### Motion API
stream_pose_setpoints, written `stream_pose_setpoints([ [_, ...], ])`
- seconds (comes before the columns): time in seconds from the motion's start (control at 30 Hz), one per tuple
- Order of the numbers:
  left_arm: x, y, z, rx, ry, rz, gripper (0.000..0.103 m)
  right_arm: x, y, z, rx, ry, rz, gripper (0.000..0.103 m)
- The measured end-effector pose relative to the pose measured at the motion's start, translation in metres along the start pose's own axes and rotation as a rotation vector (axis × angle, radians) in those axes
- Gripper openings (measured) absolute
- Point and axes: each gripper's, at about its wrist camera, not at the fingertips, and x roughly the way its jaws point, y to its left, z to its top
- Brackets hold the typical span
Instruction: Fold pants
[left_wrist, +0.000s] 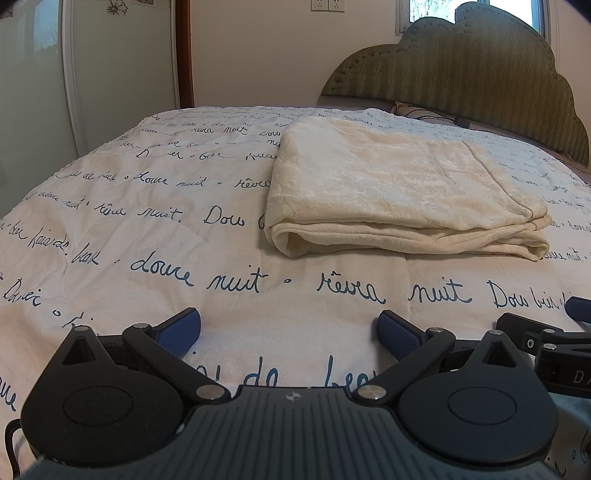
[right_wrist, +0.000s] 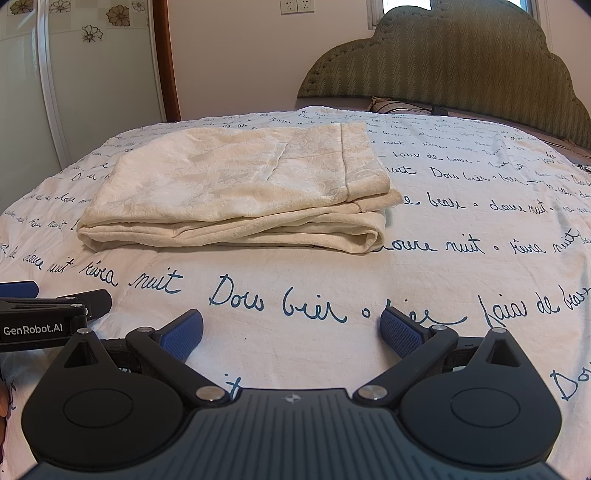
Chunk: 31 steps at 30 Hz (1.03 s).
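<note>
The cream pants (left_wrist: 399, 192) lie folded into a flat rectangular stack on the bed, right of centre in the left wrist view and left of centre in the right wrist view (right_wrist: 236, 195). My left gripper (left_wrist: 290, 330) is open and empty, low over the bedspread a little short of the pants. My right gripper (right_wrist: 291, 328) is open and empty too, also short of the pants. Each gripper shows at the edge of the other's view: the right one (left_wrist: 546, 332) and the left one (right_wrist: 44, 306).
The bed has a white bedspread (left_wrist: 147, 221) with blue handwriting. A green padded headboard (left_wrist: 480, 85) stands at the back right, with a pillow (right_wrist: 399, 105) below it. A white wardrobe (right_wrist: 74, 92) stands at the left.
</note>
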Motion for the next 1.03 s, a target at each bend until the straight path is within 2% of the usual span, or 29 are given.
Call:
stream_pose_setpoints([
  [1.03, 0.0002, 0.0013, -0.0008, -0.012, 0.000, -0.010, 0.103, 0.0004, 0.0011, 0.0005, -0.003, 0.001, -0.002, 0.103],
])
